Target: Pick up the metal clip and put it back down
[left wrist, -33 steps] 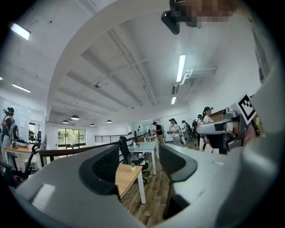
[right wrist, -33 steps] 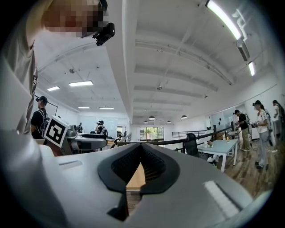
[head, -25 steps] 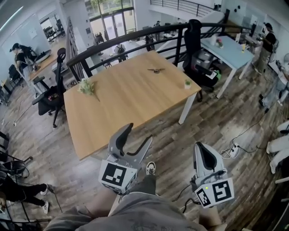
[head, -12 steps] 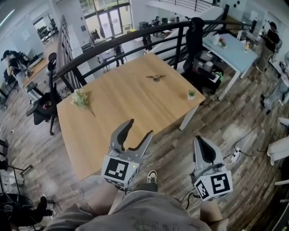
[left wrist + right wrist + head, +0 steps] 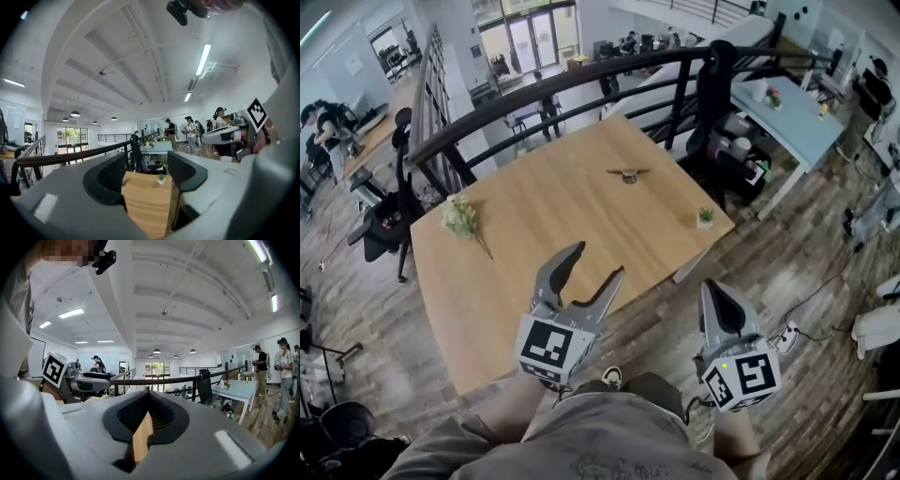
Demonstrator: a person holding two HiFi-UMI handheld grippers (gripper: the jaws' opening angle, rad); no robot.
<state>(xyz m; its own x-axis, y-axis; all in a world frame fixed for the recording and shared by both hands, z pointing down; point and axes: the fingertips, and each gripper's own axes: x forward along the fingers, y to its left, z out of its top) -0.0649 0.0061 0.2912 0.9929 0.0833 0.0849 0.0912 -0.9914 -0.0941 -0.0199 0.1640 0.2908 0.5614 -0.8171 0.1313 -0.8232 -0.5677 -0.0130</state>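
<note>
Metal clip, small, dark, winged (image 5: 627, 173): lies toward far side of pale wooden table (image 5: 553, 211), long axis crosswise. Left gripper (image 5: 595, 262): jaws wide apart, empty; nearer, clip ahead, slightly right. Right gripper (image 5: 712, 289): jaws closed, empty.

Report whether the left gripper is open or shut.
Open: the left gripper has its jaws standing apart, with only the wooden table visible between them.

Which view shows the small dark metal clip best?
The head view: the dark metal clip lies unobstructed on the wooden table. The left gripper view shows at most a dark sliver; the right gripper view, none.
</note>
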